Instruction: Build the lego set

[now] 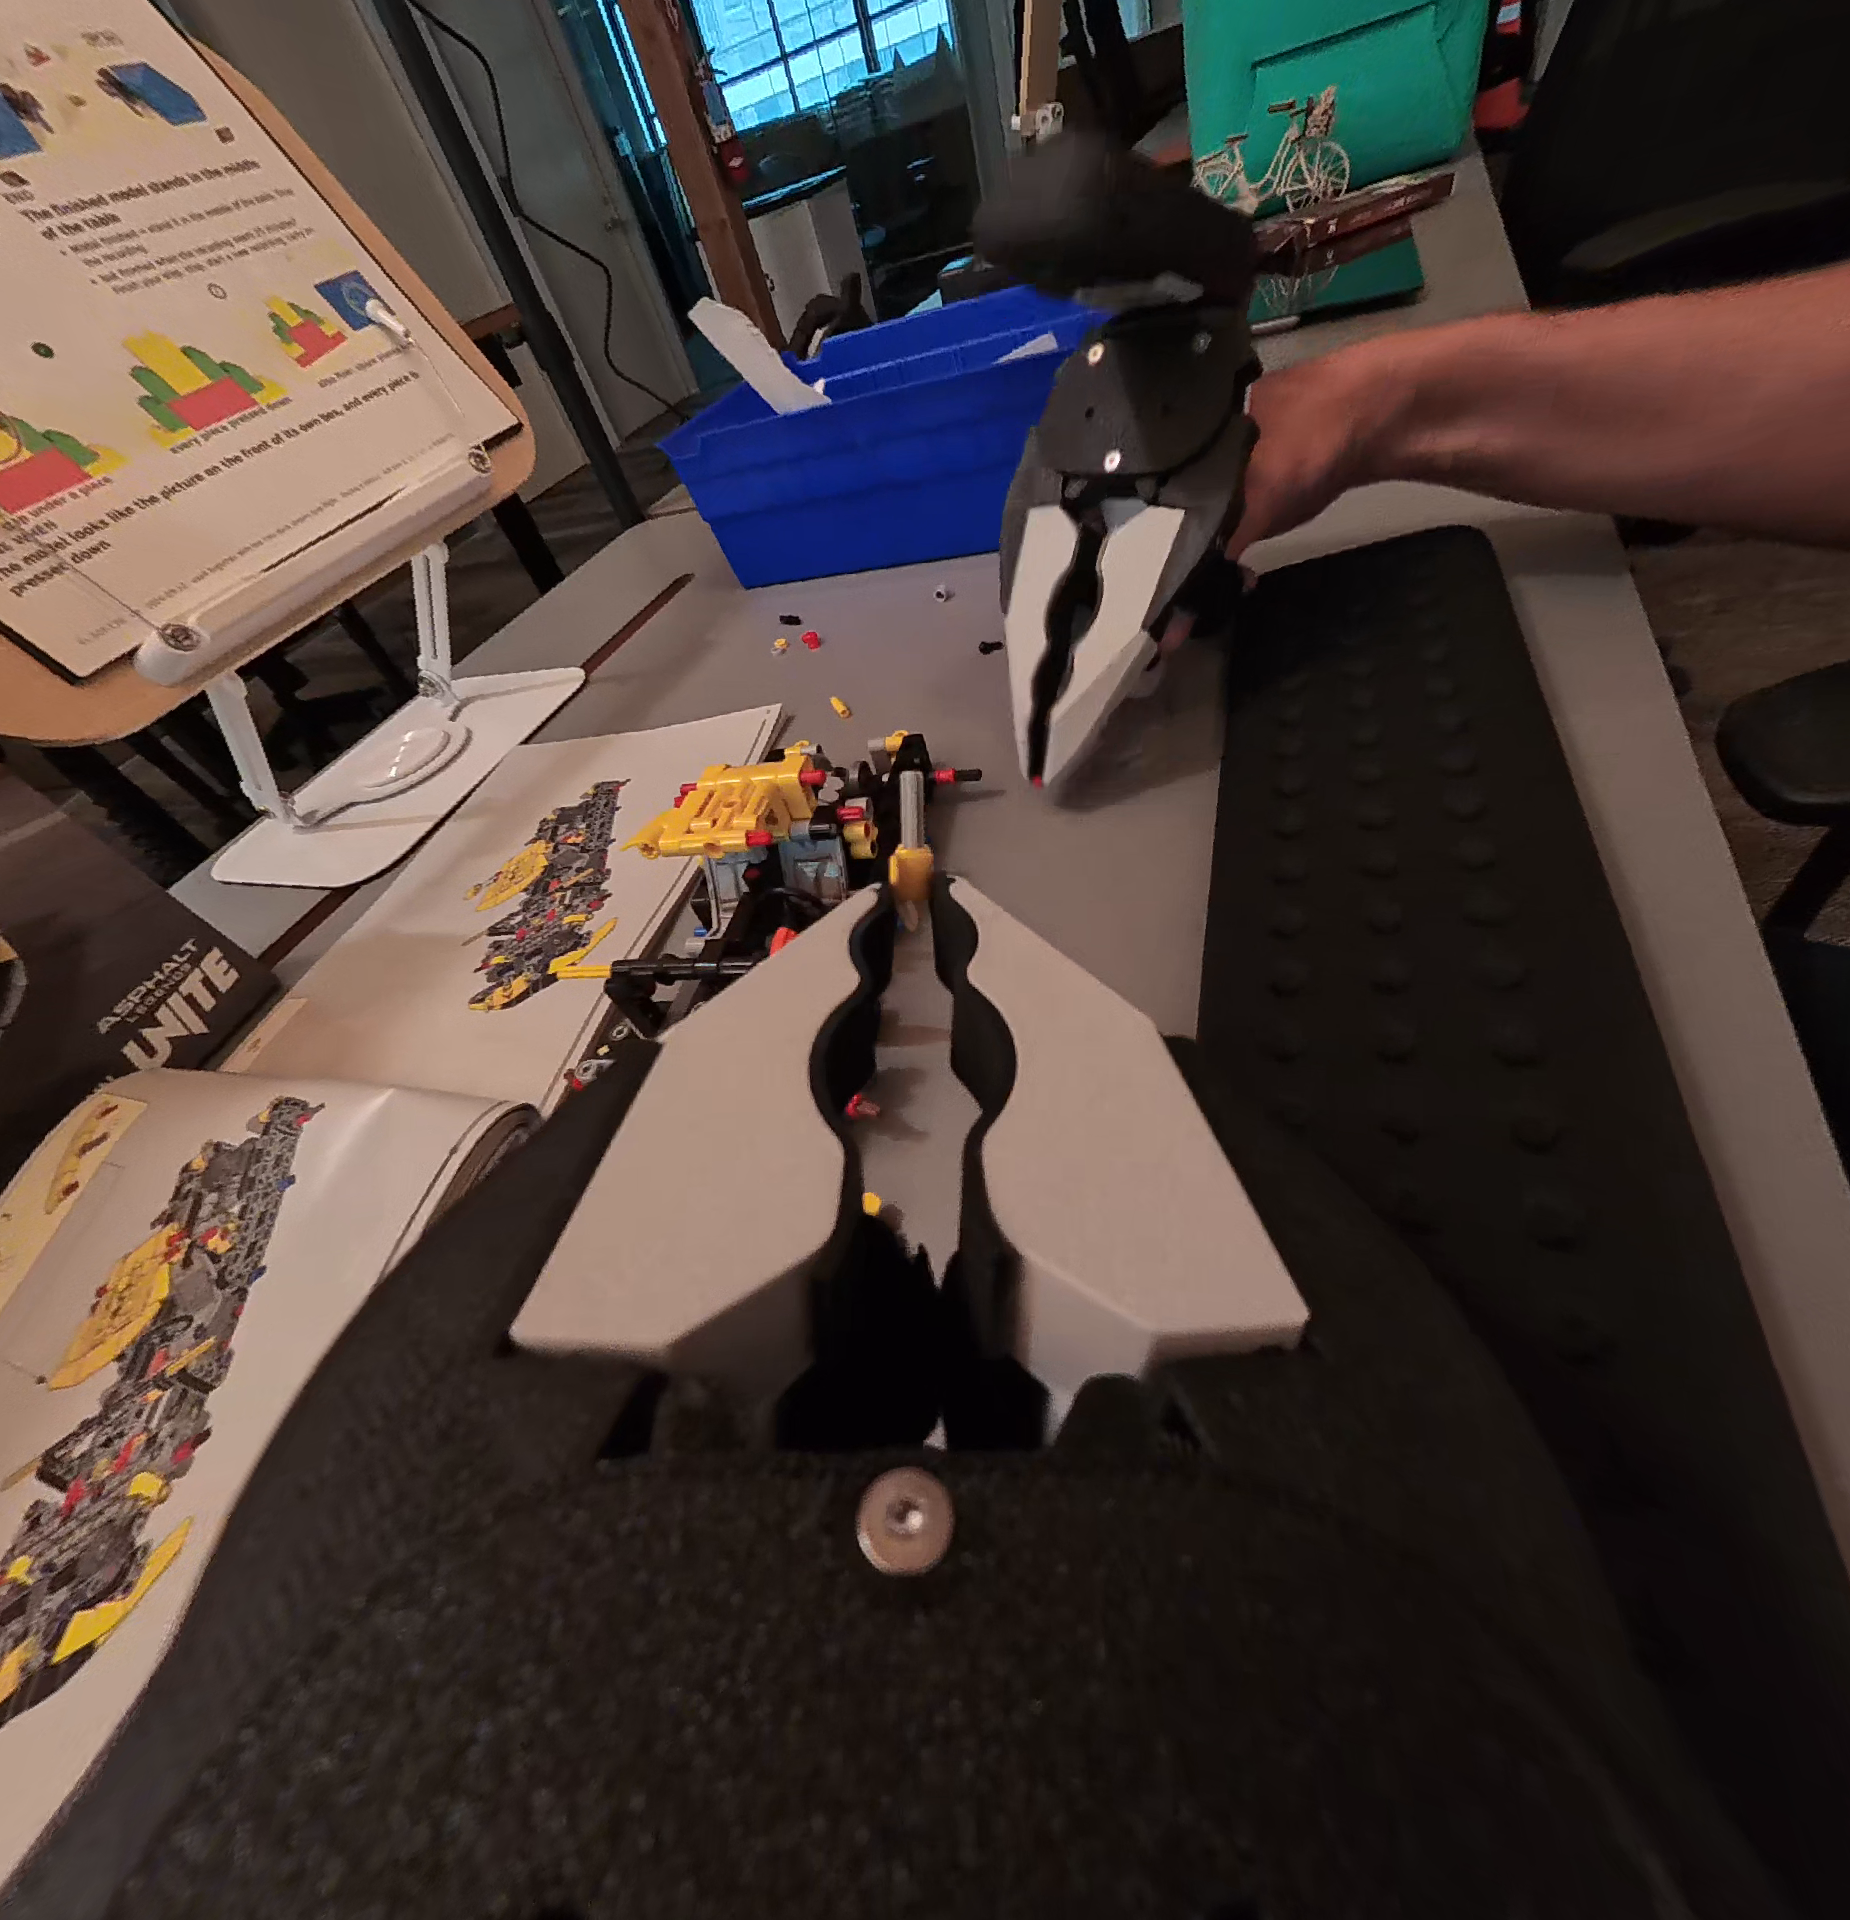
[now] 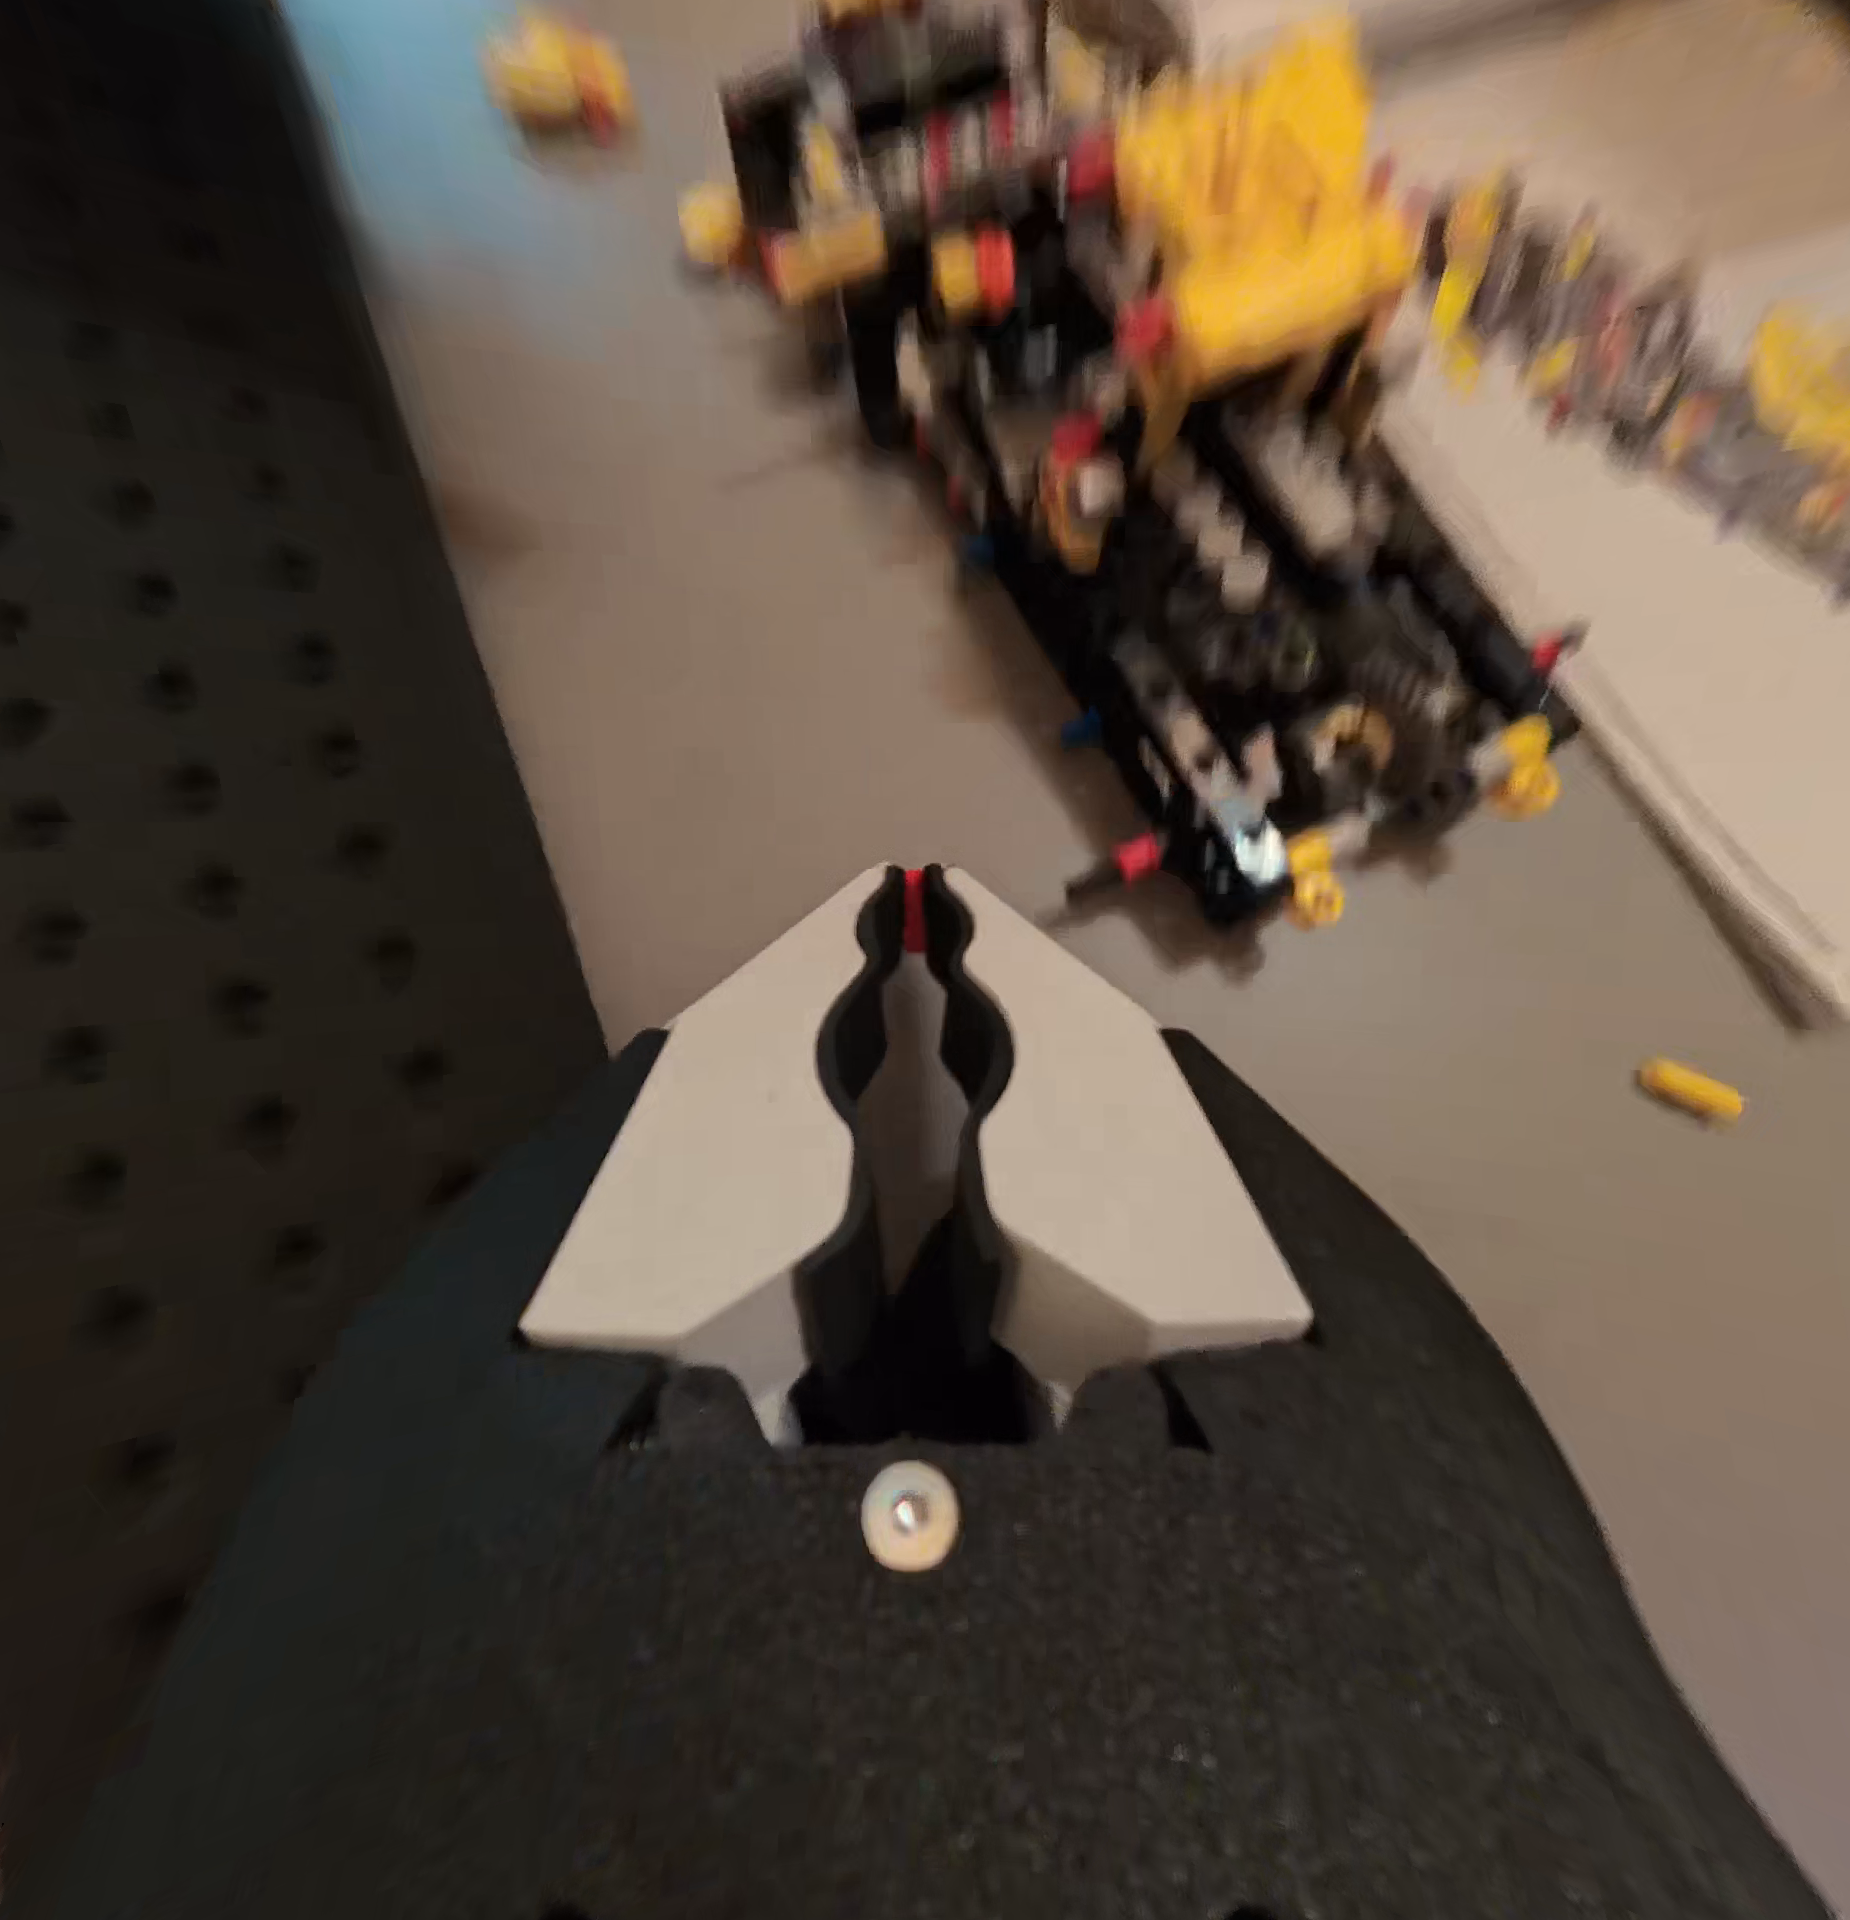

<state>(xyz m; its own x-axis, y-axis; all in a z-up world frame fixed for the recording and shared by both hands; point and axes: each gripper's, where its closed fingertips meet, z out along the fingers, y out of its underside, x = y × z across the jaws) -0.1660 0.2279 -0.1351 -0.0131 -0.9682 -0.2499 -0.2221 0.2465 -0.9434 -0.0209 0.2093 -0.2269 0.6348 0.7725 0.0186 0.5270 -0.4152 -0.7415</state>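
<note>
The partly built black and yellow lego model [image 1: 765, 821] lies on the grey table [image 1: 1087, 894]. My left gripper [image 1: 910, 902] is at its near right side. Its tips are closed on the tan pin [image 1: 913, 914] under the yellow connector [image 1: 910, 868] that ends the model's grey shaft. My right gripper [image 2: 913, 873] is shut on a small red piece [image 2: 914, 912] and hangs just above the table, right of the model. It also shows in the left wrist view [image 1: 1035, 774], with a red speck at its tips. The model is blurred in the right wrist view [image 2: 1212, 499].
A black studded mat [image 1: 1420, 935] lies along the right. A blue bin [image 1: 879, 457] stands at the back. Open instruction booklets [image 1: 547, 883] and a sheet on a white stand [image 1: 173, 312] are at the left. Small loose pieces [image 1: 796, 634] and a yellow pin [image 2: 1690, 1091] lie on the table.
</note>
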